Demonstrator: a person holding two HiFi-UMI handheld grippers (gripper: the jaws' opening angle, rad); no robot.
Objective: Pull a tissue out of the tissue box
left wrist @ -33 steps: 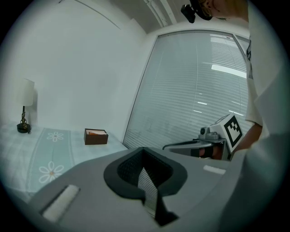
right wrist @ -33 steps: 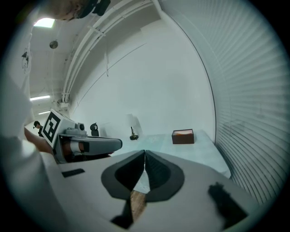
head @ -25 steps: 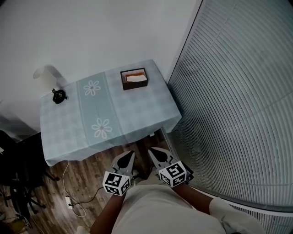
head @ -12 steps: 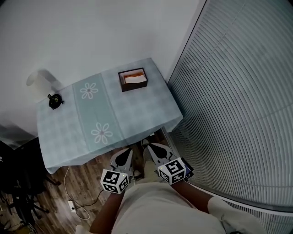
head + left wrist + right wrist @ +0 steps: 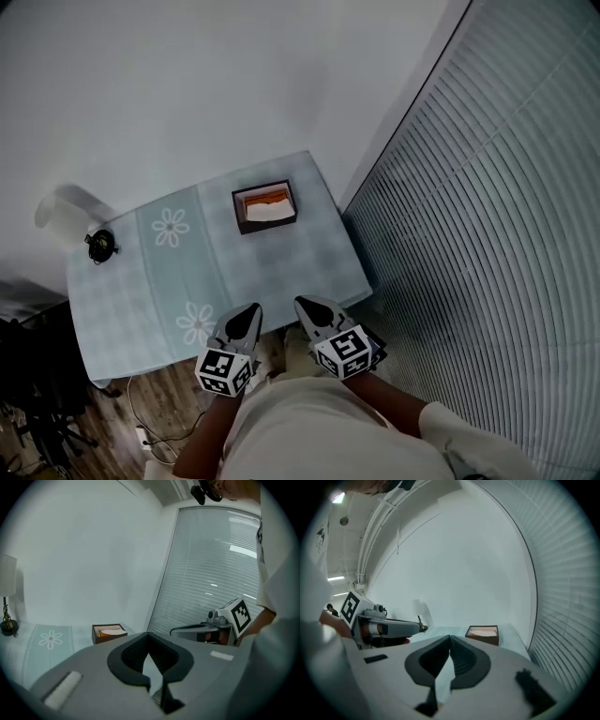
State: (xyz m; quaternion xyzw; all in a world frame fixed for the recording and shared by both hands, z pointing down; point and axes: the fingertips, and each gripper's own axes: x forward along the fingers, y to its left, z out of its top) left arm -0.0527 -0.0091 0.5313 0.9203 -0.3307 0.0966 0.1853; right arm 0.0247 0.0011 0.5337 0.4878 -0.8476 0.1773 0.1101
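Note:
A dark brown tissue box (image 5: 264, 206) with white tissue showing in its open top stands at the far right of a table (image 5: 309, 262) covered in a pale checked cloth. My left gripper (image 5: 251, 309) and right gripper (image 5: 300, 303) hang side by side over the table's near edge, well short of the box, both shut and holding nothing. The left gripper view has the box (image 5: 108, 633) ahead and left of the shut jaws (image 5: 148, 634). In the right gripper view the box (image 5: 483, 634) lies ahead and right of the shut jaws (image 5: 450, 637).
A slatted blind wall (image 5: 497, 206) runs close along the table's right side. A white lamp (image 5: 56, 208) and a small dark ornament (image 5: 97, 246) stand at the table's far left. A cable (image 5: 141, 436) lies on the wooden floor below.
Both grippers have moved forward from over the floor to the table's near edge, side by side. The box now lies closer. Both stay shut.

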